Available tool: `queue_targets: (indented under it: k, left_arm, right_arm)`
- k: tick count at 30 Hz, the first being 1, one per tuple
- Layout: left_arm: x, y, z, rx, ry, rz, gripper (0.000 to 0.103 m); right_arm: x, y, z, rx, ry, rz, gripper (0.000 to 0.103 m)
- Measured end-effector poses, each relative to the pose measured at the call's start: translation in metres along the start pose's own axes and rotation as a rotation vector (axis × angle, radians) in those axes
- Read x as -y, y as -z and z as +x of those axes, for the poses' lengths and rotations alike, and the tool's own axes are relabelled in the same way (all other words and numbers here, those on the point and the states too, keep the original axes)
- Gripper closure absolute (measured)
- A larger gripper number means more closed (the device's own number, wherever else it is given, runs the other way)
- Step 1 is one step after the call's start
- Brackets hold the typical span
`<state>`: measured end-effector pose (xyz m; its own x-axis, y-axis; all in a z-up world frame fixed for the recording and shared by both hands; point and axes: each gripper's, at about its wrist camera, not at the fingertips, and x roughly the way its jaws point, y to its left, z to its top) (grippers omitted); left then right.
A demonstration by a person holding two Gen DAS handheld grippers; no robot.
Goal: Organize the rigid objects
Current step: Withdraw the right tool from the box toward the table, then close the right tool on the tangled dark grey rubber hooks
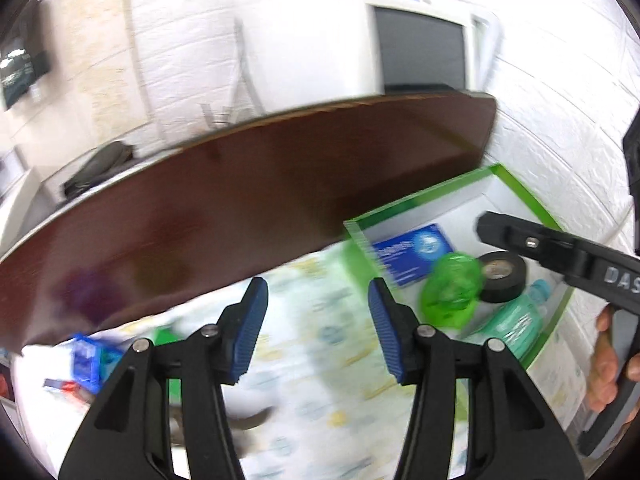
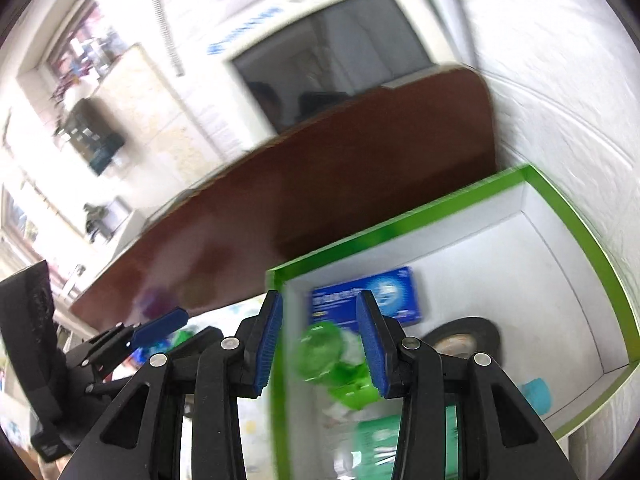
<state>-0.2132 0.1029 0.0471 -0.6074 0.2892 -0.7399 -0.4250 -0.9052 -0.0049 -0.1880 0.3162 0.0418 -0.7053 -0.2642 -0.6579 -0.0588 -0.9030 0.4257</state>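
Against the white brick wall, a green-rimmed box [image 2: 580, 236] is sitting at the right end of the table [image 1: 280, 184]. Lying inside it are a blue carton [image 2: 372, 300], a black tape roll [image 2: 464, 336], a green translucent item [image 2: 336, 364] and a teal-capped bottle [image 1: 516, 320]. The left gripper [image 1: 318, 324] is hovering over the patterned cloth [image 1: 320, 360], jaws apart and empty. The right gripper [image 2: 320, 340] is hovering above the box's left wall, jaws apart, gripping nothing.

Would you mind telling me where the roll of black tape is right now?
The roll of black tape lies inside the green-rimmed box at the right of the left wrist view, between the crumpled green bag and the box's right wall.
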Motion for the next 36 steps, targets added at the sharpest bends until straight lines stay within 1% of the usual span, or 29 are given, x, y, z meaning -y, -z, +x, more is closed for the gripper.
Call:
queue_targets:
  k: [4, 7, 11, 14, 17, 20, 22, 24, 26, 28, 31, 36]
  left_arm:
    - [-0.035, 0.016, -0.016, 0.017, -0.06, -0.04, 0.052]
    - [-0.064, 0.032, -0.026, 0.023, -0.101, -0.09, 0.052]
    - [-0.097, 0.055, -0.033, 0.013, -0.125, -0.154, 0.053]
    - [-0.113, 0.074, -0.036, -0.003, -0.141, -0.172, 0.053]
    - [-0.123, 0.093, -0.035, -0.023, -0.129, -0.178, 0.053]
    - [-0.127, 0.106, -0.026, -0.046, -0.118, -0.186, 0.053]
    - [-0.13, 0.114, -0.02, -0.057, -0.101, -0.197, 0.054]
    - [-0.133, 0.121, -0.012, -0.064, -0.072, -0.195, 0.054]
    - [-0.135, 0.127, -0.004, -0.067, -0.049, -0.176, 0.054]
    - [-0.135, 0.13, 0.002, -0.067, -0.04, -0.155, 0.054]
    - [-0.135, 0.133, 0.007, -0.063, -0.014, -0.151, 0.054]
    - [-0.137, 0.134, 0.016, -0.075, -0.024, -0.132, 0.054]
  right_arm:
    - [-0.027, 0.014, -0.007, -0.018, -0.038, -0.065, 0.062]
    - [-0.053, 0.024, 0.004, -0.046, -0.065, -0.116, 0.062]
    - [-0.087, 0.043, 0.019, -0.099, -0.097, -0.175, 0.062]
    - [-0.108, 0.059, 0.034, -0.145, -0.105, -0.217, 0.062]
    - [-0.127, 0.077, 0.052, -0.195, -0.108, -0.27, 0.062]
    - [-0.142, 0.097, 0.07, -0.253, -0.097, -0.319, 0.062]
    - [-0.144, 0.108, 0.08, -0.288, -0.078, -0.305, 0.062]
    - [-0.139, 0.118, 0.088, -0.307, -0.074, -0.264, 0.062]
    - [-0.134, 0.126, 0.092, -0.309, -0.071, -0.256, 0.062]
    - [-0.13, 0.132, 0.094, -0.302, -0.06, -0.286, 0.062]
    - [-0.132, 0.141, 0.1, -0.302, -0.031, -0.346, 0.061]
    - [-0.136, 0.149, 0.112, -0.291, 0.011, -0.408, 0.061]
